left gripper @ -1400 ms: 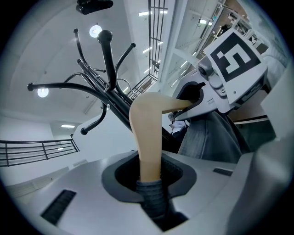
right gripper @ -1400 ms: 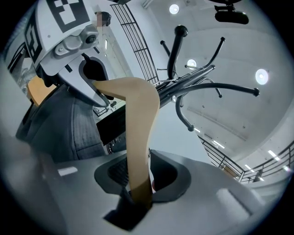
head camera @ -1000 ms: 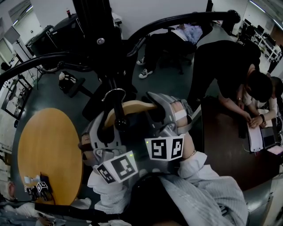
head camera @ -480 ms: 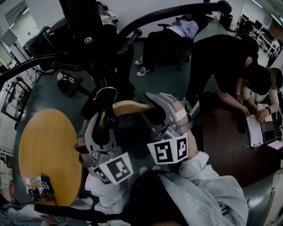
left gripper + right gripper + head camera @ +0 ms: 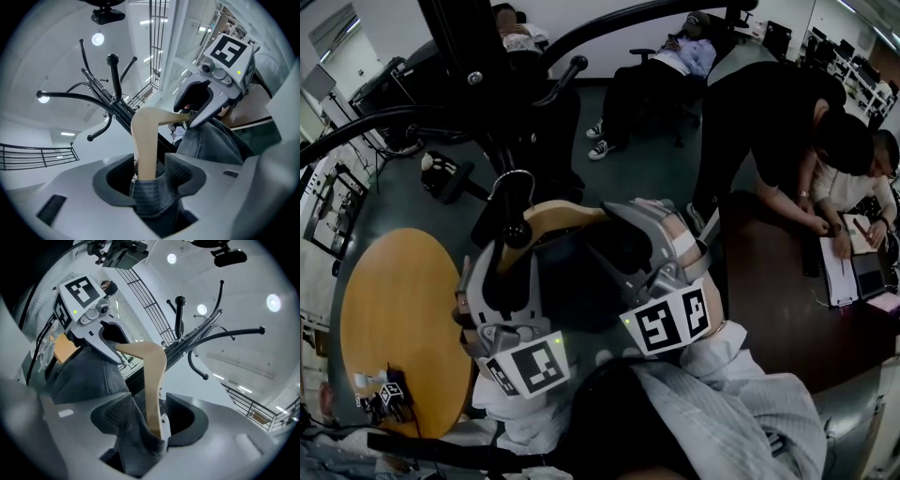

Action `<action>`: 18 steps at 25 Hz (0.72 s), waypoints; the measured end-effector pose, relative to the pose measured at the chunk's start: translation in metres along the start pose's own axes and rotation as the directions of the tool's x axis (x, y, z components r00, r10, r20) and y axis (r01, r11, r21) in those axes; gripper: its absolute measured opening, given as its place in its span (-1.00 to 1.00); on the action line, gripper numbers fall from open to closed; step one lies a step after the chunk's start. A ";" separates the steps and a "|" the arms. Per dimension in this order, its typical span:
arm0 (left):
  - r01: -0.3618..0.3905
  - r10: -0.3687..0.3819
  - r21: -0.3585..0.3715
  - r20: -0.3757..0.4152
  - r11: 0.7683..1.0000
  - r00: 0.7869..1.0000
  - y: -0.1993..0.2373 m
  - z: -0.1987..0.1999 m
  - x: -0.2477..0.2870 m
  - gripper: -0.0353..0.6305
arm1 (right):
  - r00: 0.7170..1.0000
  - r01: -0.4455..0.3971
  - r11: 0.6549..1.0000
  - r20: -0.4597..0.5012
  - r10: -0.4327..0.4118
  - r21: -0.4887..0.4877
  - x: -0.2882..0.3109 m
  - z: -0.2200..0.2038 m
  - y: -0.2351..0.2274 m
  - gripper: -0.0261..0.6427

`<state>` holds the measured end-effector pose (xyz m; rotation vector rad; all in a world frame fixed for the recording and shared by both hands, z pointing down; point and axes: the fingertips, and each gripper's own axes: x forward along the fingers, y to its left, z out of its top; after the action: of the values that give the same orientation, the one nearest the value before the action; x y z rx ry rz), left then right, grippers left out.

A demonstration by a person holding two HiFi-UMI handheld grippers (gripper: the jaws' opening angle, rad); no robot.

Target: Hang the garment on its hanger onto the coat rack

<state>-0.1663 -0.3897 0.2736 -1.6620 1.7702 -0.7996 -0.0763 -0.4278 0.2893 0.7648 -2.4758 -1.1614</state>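
Observation:
A pale wooden hanger (image 5: 553, 214) carries a dark grey garment (image 5: 581, 281). Its wire hook (image 5: 514, 180) sits by a ball-tipped peg (image 5: 517, 232) of the black coat rack (image 5: 478, 84). My left gripper (image 5: 499, 253) is at the hanger's left arm and my right gripper (image 5: 630, 214) at its right arm. In the left gripper view the hanger arm (image 5: 145, 140) stands between the opening jaws of the left gripper (image 5: 147, 176), with a gap beside it. In the right gripper view the hanger arm (image 5: 152, 376) and cloth (image 5: 89, 371) lie loosely between the opening jaws of the right gripper (image 5: 150, 420).
A round wooden table (image 5: 394, 319) stands low at the left with a small marker cube (image 5: 389, 398) on it. Two people lean over a dark desk (image 5: 778, 309) at the right. Another person (image 5: 656, 75) sits in a chair behind. Rack arms (image 5: 70, 96) spread overhead.
Hanger, garment and both grippers have drifted a little left in the head view. The hook has stayed by the ball-tipped peg.

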 end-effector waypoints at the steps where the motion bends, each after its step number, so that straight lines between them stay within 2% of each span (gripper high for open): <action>1: -0.008 0.008 0.000 0.002 1.000 1.000 0.002 0.001 -0.003 -0.33 | 1.000 -0.006 1.000 0.003 0.006 0.013 -0.003 0.001 0.001 -0.32; 6: -0.050 0.050 -0.005 0.014 0.999 0.999 0.008 0.008 -0.022 -0.33 | 0.999 0.030 0.996 0.030 -0.032 0.084 -0.019 0.005 -0.004 -0.32; 9: -0.029 0.031 -0.049 0.047 0.998 0.998 -0.001 0.021 -0.029 -0.33 | 0.995 0.073 0.982 0.049 -0.083 0.172 -0.031 0.003 -0.009 -0.32; 11: -0.015 0.024 -0.096 0.092 0.995 0.995 -0.007 0.034 -0.029 -0.33 | 0.992 0.095 0.966 0.060 -0.112 0.240 -0.037 -0.001 -0.013 -0.32; 15: -0.035 0.065 -0.169 0.175 0.985 0.982 -0.016 0.060 -0.030 -0.33 | 0.985 0.126 0.924 0.067 -0.161 0.360 -0.054 -0.011 -0.024 -0.33; 18: 0.065 0.018 -0.277 0.289 0.959 0.957 -0.034 0.087 -0.030 -0.33 | 0.970 0.179 0.876 0.069 -0.234 0.447 -0.071 -0.014 -0.039 -0.34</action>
<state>-0.0765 -0.3644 0.2422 -1.8772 1.7170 -0.2965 0.0011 -0.4159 0.2646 1.1341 -2.8598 -0.7260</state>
